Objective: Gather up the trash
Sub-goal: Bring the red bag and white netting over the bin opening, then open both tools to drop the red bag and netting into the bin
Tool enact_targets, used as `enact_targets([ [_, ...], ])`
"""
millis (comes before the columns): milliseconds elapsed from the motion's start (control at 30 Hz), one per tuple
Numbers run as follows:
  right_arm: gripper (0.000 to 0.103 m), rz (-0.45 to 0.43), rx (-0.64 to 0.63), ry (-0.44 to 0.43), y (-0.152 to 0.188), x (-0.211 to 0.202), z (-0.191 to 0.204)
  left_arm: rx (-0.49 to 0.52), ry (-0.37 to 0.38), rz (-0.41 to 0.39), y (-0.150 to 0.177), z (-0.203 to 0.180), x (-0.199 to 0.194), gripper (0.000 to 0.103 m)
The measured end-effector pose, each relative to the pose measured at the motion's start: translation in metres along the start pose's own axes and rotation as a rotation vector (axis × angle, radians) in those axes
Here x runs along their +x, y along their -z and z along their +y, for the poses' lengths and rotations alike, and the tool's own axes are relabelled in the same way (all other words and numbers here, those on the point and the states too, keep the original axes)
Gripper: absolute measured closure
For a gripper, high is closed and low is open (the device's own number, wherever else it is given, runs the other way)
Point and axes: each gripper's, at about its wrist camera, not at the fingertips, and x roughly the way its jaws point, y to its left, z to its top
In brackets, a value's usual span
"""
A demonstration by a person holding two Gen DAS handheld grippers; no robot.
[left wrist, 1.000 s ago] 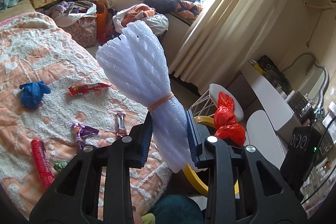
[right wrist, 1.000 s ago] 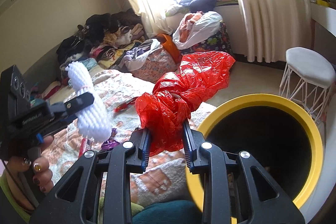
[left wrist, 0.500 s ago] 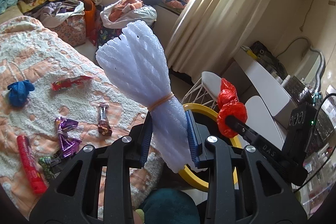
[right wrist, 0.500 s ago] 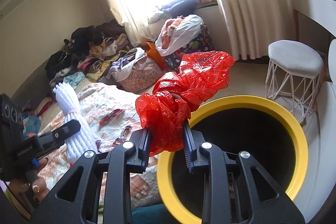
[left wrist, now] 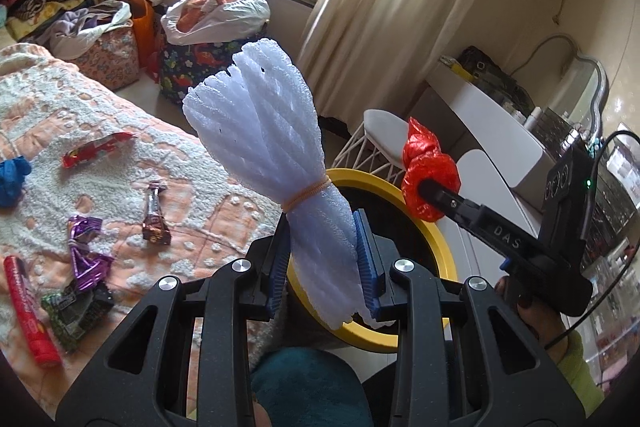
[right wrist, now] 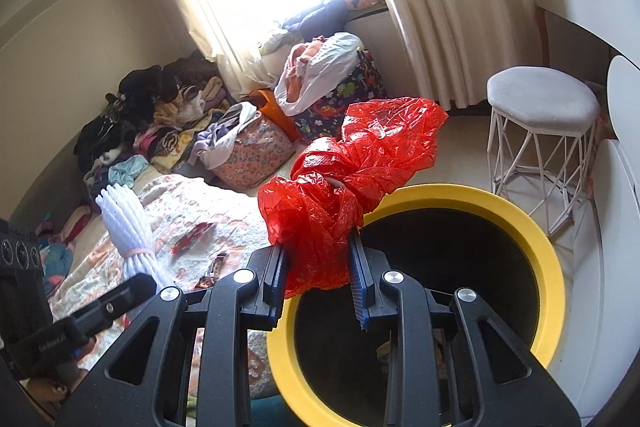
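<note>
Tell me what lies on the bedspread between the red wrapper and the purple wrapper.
In the left wrist view, a brown candy wrapper lies between the red wrapper and the purple wrapper; the rest is bare bedspread.

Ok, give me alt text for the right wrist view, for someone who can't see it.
The right gripper clamps a crumpled red plastic bag over the rim of a yellow-rimmed bin. Left, the other gripper holds white foam netting above a bed.
</note>
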Motion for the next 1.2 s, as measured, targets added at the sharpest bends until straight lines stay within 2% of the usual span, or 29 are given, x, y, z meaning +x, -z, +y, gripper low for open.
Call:
enact_targets([
  [567,0.077,0.040,0.085,0.056,0.000,0.003,-0.040,0.091,0.039,0.110,0.020,-0.029,0.040,0.079],
  [933,0.077,0.086,0.111,0.067,0.003,0.013,-0.050,0.119,0.046,0.184,0.031,-0.037,0.069,0.079],
  [1200,0.077,0.134,0.174,0.057,0.008,0.022,-0.061,0.137,0.051,0.223,0.035,-0.041,0.087,0.077],
])
